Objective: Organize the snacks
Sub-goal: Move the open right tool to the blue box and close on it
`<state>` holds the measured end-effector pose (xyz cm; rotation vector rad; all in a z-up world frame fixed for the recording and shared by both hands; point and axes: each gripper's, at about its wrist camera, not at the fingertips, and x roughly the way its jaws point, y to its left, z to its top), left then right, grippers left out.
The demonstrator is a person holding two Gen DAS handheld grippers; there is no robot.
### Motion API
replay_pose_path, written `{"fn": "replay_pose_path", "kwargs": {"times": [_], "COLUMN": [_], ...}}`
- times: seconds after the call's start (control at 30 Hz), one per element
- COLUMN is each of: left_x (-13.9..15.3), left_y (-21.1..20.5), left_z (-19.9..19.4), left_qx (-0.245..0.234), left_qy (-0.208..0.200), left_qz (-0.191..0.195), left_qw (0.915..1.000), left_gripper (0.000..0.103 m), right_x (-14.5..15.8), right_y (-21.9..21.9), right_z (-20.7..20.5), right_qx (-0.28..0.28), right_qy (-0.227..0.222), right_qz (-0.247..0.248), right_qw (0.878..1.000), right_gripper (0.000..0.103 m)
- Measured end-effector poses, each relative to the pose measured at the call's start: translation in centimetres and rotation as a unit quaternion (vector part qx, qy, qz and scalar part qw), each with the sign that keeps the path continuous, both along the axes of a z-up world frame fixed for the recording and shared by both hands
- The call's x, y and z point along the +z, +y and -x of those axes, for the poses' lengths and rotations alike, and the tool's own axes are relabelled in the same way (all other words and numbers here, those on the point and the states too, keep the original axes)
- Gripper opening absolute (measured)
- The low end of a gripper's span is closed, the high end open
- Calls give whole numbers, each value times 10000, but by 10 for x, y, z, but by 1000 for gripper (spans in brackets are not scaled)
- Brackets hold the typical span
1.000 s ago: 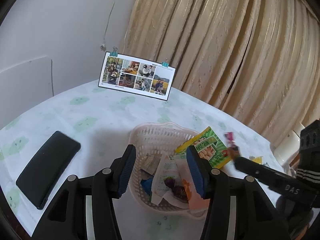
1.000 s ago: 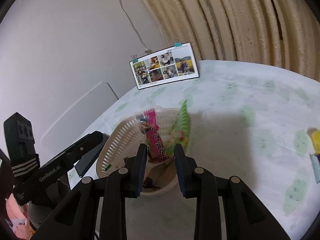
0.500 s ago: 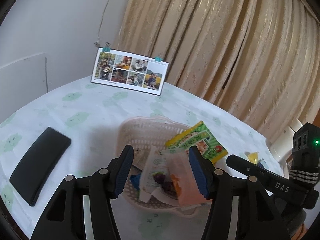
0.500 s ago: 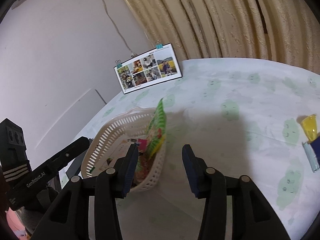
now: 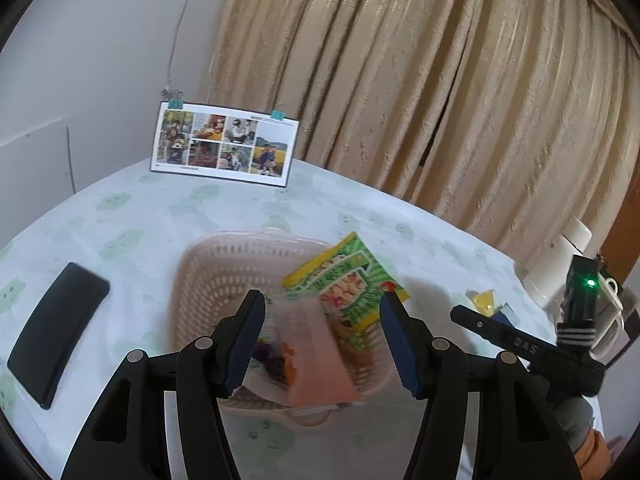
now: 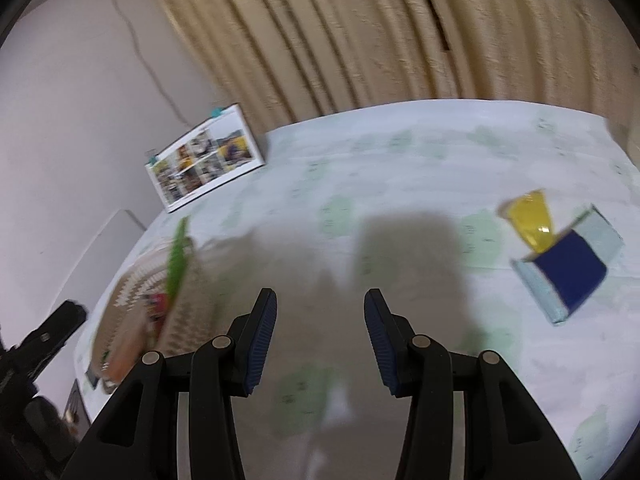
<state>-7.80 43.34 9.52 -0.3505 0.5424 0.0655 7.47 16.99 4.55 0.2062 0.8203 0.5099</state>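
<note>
Right tongs (image 6: 320, 340) released pink snack (image 6: 158, 304) into basket (image 6: 184, 312), swung right.

Right gripper arm (image 5: 520, 340), at 4 o'clock in the left wrist view: white letters "DAS".
Green snack packet (image 5: 348, 280), at the basket's 2 o'clock rim: printed characters present, too small to read.
Photo card (image 5: 224, 144), at 11 o'clock: a line of small print at top right, not legible.
Right wrist view: blurred, no text legible.
</note>
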Motion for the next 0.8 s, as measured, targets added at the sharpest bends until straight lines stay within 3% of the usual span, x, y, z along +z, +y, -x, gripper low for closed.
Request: {"fn": "replay_pose_path", "kwargs": {"times": [0.47, 0.8], "left_x": [9, 11], "left_y": [-56, -94], "left_z": [-13, -25], "left_qx": [-662, -1112], "left_qy": [-10, 37], "left_qz": [-237, -401], "left_qw": [9975, 9930], "left_gripper": [62, 66], "right_x": [-32, -38], "right_y": [-42, -66], "right_z": [-64, -52], "right_qx": [-695, -560], "right_qy": [316, 397], "right_qz": [652, 892], "right_qw": [9950, 9936], "right_gripper": [44, 42]}}
